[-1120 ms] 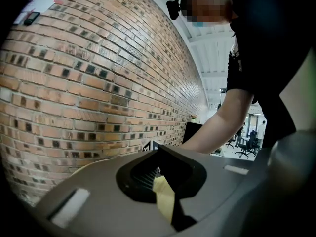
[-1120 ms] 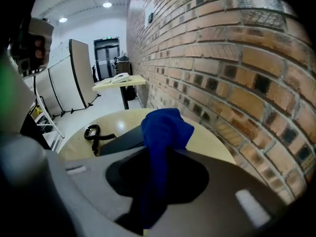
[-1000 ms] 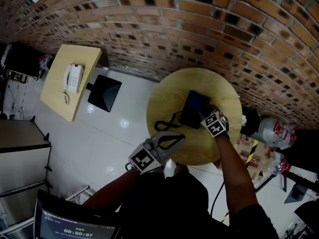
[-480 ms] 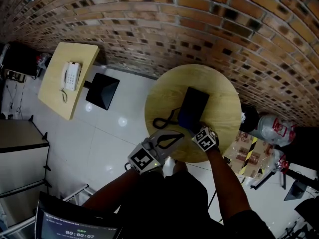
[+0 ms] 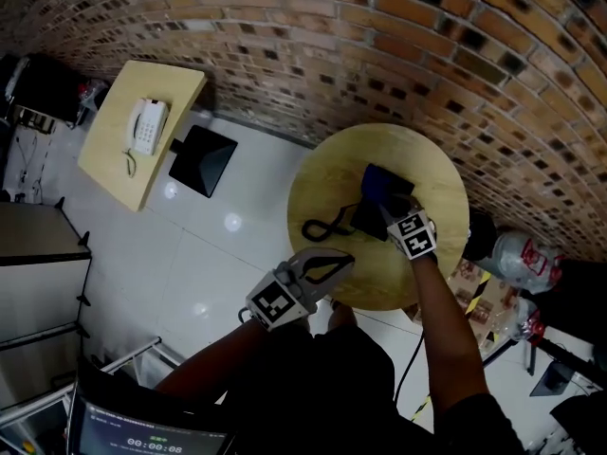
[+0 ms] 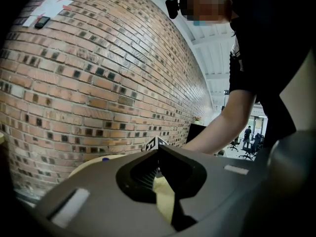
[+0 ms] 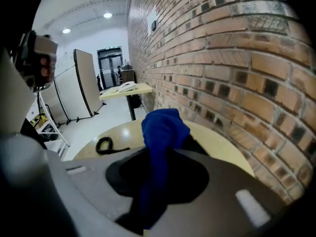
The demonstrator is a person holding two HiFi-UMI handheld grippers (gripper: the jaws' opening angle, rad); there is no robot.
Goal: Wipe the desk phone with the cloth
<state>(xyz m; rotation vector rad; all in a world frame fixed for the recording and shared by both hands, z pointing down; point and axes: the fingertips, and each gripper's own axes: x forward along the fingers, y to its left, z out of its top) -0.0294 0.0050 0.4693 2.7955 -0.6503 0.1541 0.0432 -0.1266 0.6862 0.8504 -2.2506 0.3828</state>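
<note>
- Right gripper view: the right gripper [image 7: 164, 154] is clamping the blue cloth [image 7: 163, 125], bunched over the black desk phone [image 5: 366, 220].
- The left gripper [image 6: 159, 153] is hanging closed, empty.
- Wiping is seemingly proceeding; coverage unclear.

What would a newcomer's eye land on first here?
The blue cloth clamped in the right gripper, over the black desk phone on the round wooden table beside the brick wall. Then a white phone on a square table at far left, and the left gripper, shut, at the round table's near edge.
</note>
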